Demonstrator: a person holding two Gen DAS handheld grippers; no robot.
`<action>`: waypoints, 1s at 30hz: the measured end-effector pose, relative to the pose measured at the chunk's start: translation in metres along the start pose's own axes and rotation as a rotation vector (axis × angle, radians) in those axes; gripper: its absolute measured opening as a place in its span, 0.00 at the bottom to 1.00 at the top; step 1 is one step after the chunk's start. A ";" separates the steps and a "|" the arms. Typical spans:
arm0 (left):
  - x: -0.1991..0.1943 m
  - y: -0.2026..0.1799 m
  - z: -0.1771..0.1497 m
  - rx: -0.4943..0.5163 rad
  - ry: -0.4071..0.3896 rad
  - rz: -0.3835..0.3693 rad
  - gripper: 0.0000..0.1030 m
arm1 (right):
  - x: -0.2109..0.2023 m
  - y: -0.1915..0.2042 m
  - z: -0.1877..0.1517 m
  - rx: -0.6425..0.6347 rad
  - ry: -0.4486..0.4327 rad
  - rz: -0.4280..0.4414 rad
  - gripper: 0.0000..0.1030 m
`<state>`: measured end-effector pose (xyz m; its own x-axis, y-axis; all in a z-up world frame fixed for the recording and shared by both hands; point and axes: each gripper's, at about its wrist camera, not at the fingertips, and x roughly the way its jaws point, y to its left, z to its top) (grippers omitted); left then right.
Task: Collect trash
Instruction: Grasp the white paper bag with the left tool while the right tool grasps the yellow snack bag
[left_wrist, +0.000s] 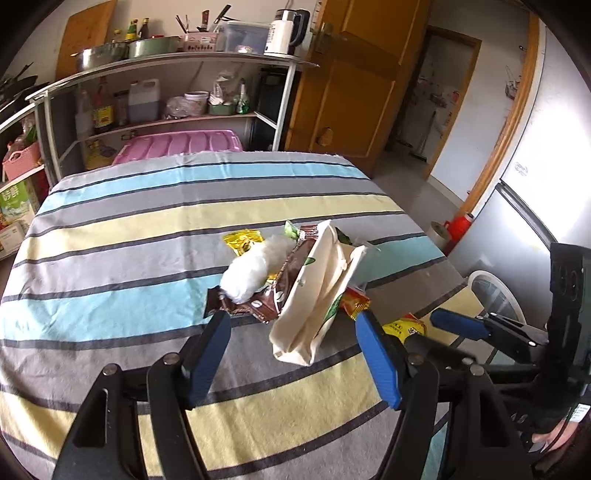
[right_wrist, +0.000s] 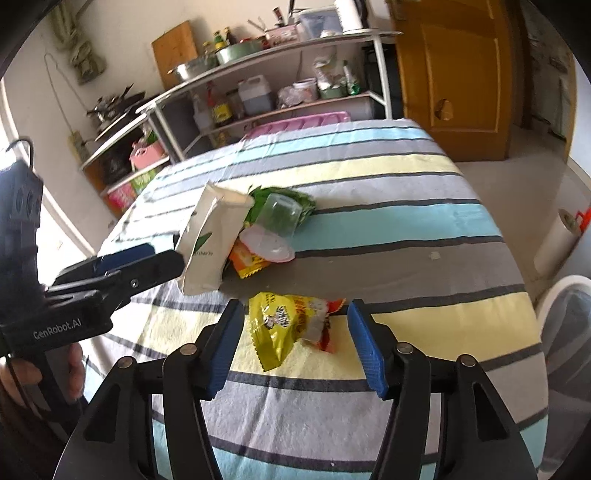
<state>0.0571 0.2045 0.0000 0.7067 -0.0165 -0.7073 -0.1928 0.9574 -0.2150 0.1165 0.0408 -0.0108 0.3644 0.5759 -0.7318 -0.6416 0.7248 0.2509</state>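
Bare striped table (left_wrist: 110, 229) lies open left of the trash heap (left_wrist: 288, 280). The right hand-held gripper (left_wrist: 436, 325) crowds the heap's right side (a bin (right_wrist: 565, 314) stands beyond the edge).

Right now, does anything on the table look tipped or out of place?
Yes. The clear plastic cup lies on its side against its lid, and the cream paper bag leans askew over the wrappers.

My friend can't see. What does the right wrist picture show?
The right gripper, jaws open, hovers around a yellow snack wrapper on a striped tablecloth. Behind it lie a cream paper bag, a clear plastic cup and more wrappers; the left gripper reaches in beside the bag.
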 end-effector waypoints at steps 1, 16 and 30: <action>0.002 0.000 0.001 0.003 0.006 -0.003 0.70 | 0.002 0.001 0.000 -0.005 0.009 -0.007 0.58; 0.020 -0.006 0.002 0.032 0.026 0.024 0.66 | 0.015 -0.008 0.000 -0.025 0.058 -0.057 0.49; 0.025 -0.013 0.004 0.074 0.039 0.024 0.32 | 0.012 -0.006 0.000 -0.025 0.037 -0.051 0.28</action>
<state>0.0796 0.1925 -0.0123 0.6750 -0.0031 -0.7379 -0.1576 0.9763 -0.1482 0.1248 0.0431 -0.0209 0.3723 0.5237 -0.7663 -0.6393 0.7432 0.1973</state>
